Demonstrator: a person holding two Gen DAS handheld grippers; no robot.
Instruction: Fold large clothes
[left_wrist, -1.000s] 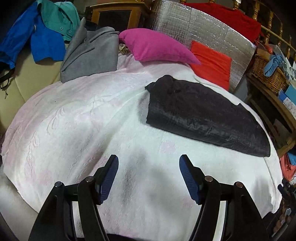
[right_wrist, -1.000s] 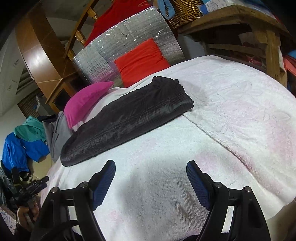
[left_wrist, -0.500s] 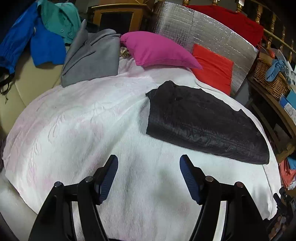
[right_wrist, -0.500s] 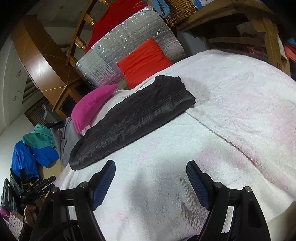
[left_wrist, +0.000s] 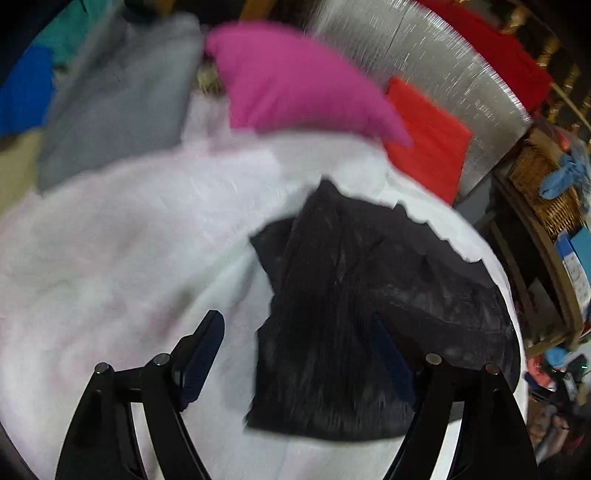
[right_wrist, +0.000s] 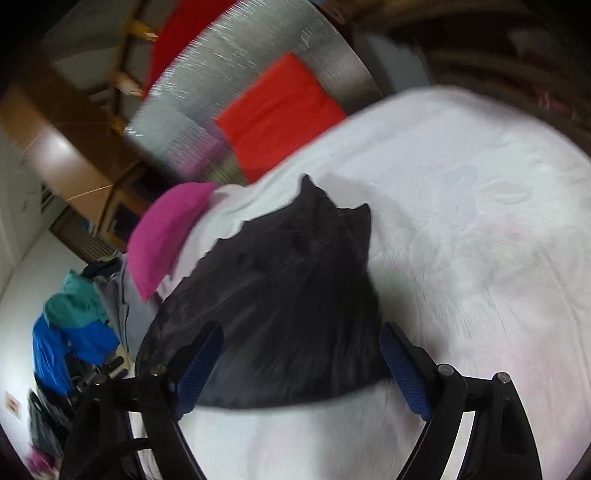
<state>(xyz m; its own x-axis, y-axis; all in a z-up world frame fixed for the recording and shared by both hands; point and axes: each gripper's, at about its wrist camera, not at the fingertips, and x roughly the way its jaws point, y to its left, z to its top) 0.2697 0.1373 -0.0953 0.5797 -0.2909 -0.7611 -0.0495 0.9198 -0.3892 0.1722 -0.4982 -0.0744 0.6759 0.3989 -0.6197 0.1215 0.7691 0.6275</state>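
Observation:
A folded black garment (left_wrist: 354, 314) lies on the white bed cover (left_wrist: 122, 251). In the left wrist view my left gripper (left_wrist: 297, 356) is open and empty just above the garment's near left edge; one finger is over the cover, the other over the cloth. In the right wrist view the garment (right_wrist: 288, 302) fills the middle, and my right gripper (right_wrist: 301, 367) is open and empty over its near end. Both views are motion-blurred.
A pink pillow (left_wrist: 295, 81), a red cushion (left_wrist: 428, 136) and a silver foil panel (left_wrist: 417, 55) stand at the bed's head. Grey (left_wrist: 118, 103), blue and teal clothes lie at the far left. A wooden shelf with a wicker basket (left_wrist: 546, 184) borders the right.
Both grippers have moved forward quickly toward the black garment, which now looks much larger and sits between or under the fingers. Both stayed open.

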